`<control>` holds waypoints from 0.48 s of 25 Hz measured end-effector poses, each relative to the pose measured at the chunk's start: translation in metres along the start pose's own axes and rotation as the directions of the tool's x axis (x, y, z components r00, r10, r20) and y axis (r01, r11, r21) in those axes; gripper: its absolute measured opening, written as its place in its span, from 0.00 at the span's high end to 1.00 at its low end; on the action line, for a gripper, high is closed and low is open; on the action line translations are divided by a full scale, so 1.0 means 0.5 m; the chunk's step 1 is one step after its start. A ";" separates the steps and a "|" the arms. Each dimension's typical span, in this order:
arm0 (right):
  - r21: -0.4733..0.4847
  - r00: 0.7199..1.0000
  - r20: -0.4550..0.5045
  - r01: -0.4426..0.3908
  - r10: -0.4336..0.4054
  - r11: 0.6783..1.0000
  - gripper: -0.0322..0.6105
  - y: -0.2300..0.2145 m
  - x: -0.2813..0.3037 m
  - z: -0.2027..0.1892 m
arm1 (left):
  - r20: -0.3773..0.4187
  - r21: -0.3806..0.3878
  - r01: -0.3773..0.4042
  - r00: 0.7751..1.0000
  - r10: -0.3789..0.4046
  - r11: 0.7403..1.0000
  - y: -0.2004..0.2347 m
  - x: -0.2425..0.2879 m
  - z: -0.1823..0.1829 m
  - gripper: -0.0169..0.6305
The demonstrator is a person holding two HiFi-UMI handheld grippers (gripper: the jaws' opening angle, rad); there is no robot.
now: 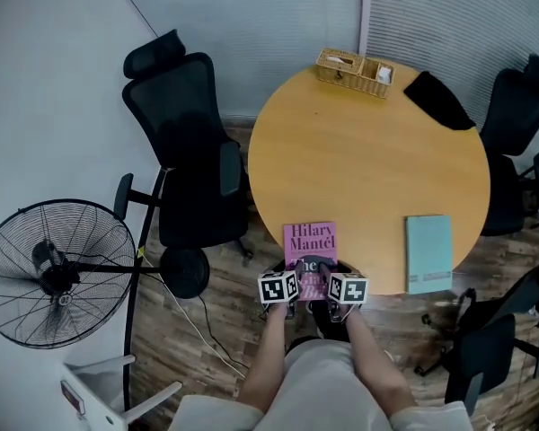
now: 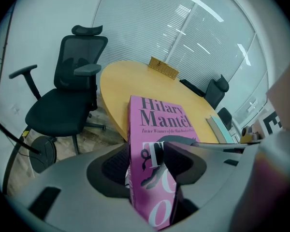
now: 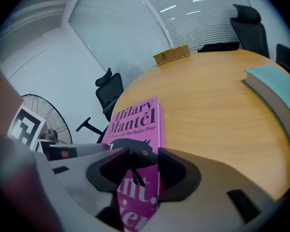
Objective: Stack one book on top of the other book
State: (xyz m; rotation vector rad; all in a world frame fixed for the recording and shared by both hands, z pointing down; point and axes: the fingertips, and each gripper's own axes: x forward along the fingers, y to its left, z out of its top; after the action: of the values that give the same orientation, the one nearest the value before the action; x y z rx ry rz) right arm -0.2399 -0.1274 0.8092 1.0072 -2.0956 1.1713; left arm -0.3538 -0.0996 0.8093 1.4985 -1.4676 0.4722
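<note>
A pink book (image 1: pixel 310 241) printed "Hilary Mantel" lies at the near edge of the round wooden table (image 1: pixel 368 142), its near end sticking out over the rim. My left gripper (image 1: pixel 295 275) and right gripper (image 1: pixel 329 275) both hold that near end side by side. In the left gripper view the pink book (image 2: pixel 157 124) stands pinched between the dark pads of the left gripper (image 2: pixel 152 166). The right gripper view shows the pink book (image 3: pixel 137 124) pressed between the pads of the right gripper (image 3: pixel 142 170). A teal book (image 1: pixel 428 251) lies flat to the right, also seen as the teal book (image 3: pixel 275 91).
A wicker basket (image 1: pixel 353 72) and a black cloth item (image 1: pixel 440 100) sit at the table's far side. A black office chair (image 1: pixel 193 151) stands left of the table, a floor fan (image 1: pixel 58 272) further left, and more chairs (image 1: pixel 516 115) at the right.
</note>
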 end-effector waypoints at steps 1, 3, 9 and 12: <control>0.000 1.000 0.003 0.002 -0.002 1.000 0.65 0.000 -0.002 0.002 | -0.002 -0.003 0.000 1.000 0.000 1.000 0.000 -0.001 -0.002 0.61; -0.008 1.000 0.007 0.006 -0.006 1.000 0.66 0.002 -0.006 0.006 | -0.002 -0.012 -0.001 1.000 0.001 1.000 -0.001 -0.005 -0.006 0.61; -0.028 1.000 0.019 -0.008 0.009 1.000 0.67 0.016 -0.015 0.023 | 0.019 -0.033 -0.025 0.999 0.026 0.999 -0.005 -0.028 0.006 0.62; -0.034 0.999 0.034 -0.027 0.029 0.999 0.67 0.029 -0.021 0.038 | 0.040 -0.030 -0.040 0.998 0.041 0.999 -0.006 -0.048 0.021 0.62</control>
State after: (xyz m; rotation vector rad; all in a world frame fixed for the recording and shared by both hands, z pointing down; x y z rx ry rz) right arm -0.2472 -0.1350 0.7852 0.9920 -2.1555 1.1357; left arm -0.3596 -0.0956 0.7839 1.4659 -1.5329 0.4450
